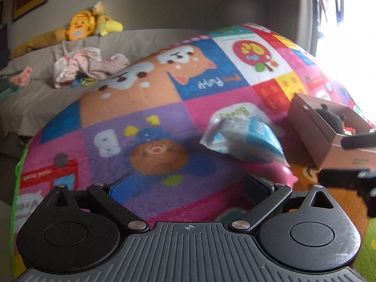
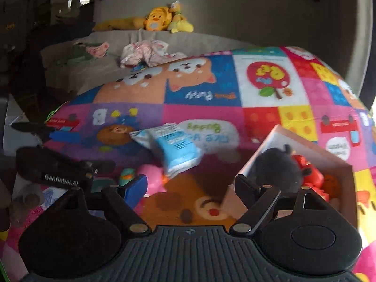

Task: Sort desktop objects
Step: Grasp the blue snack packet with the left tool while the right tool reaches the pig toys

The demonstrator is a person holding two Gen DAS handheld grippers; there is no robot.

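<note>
1. Sorting is mid-way, I judge: your left gripper [image 1: 188, 183] and right gripper [image 2: 190, 185] both hang released, jaws spread, holding nothing.
2. Blue-white snack pkt [image 2: 174, 150] lies on the play mat [image 2: 270, 80], just left of the cardboard box [image 2: 265, 138], which already holds toys.
3. Next, prob. close on the pkt; crinkly, grip mid-body.
4. Bkgd: grey sofa [image 1: 35, 98] w/ plush toys [image 1: 82, 24].
</note>
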